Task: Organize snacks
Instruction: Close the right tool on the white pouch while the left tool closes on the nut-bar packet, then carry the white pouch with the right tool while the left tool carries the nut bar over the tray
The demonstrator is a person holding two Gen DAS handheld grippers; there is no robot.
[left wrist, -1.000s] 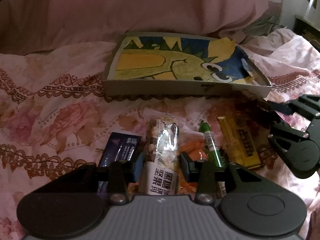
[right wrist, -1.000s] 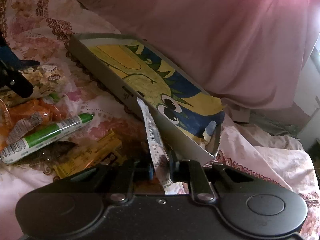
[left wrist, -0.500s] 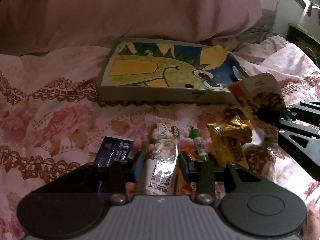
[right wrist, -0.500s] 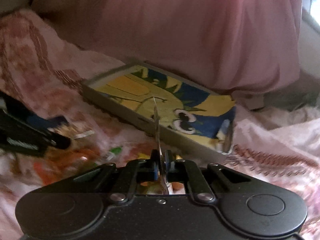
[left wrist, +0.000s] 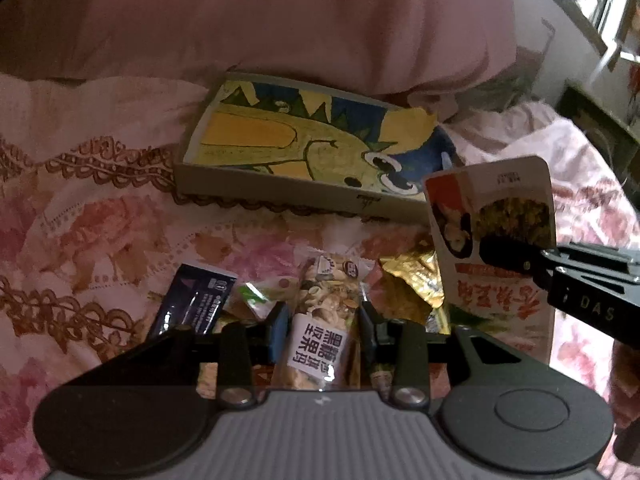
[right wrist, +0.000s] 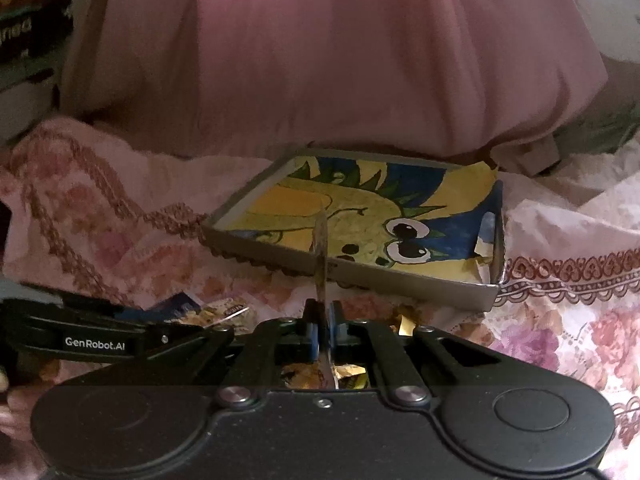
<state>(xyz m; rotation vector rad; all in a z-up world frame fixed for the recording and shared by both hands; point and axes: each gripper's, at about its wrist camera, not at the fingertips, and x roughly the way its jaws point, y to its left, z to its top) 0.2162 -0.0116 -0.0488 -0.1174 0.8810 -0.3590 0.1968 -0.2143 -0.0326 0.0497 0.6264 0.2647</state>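
A shallow grey tray [left wrist: 280,194] with a yellow-and-blue dinosaur drawing inside lies on the floral bedspread; its near rim [right wrist: 400,280] also shows in the right wrist view. My left gripper [left wrist: 322,320] is shut on a clear nut snack pack [left wrist: 326,300] with a white label, low over the snack pile. My right gripper [right wrist: 322,328] is shut on a flat seaweed snack packet [right wrist: 320,248], seen edge-on and upright before the tray. In the left wrist view that packet [left wrist: 492,216] hangs at the right, pinched by the right gripper [left wrist: 534,264].
Loose snacks lie around the left fingers: a dark blue sachet [left wrist: 192,300], a green-white packet [left wrist: 252,296], a crumpled gold wrapper [left wrist: 412,284]. A big pink pillow [left wrist: 280,20] rises behind the tray. The left gripper's arm [right wrist: 100,336] reaches in from the left.
My right gripper has risen with the flat packet and rolled, so the packet now stands upright. The left gripper stays on the nut pack, tilting slightly.
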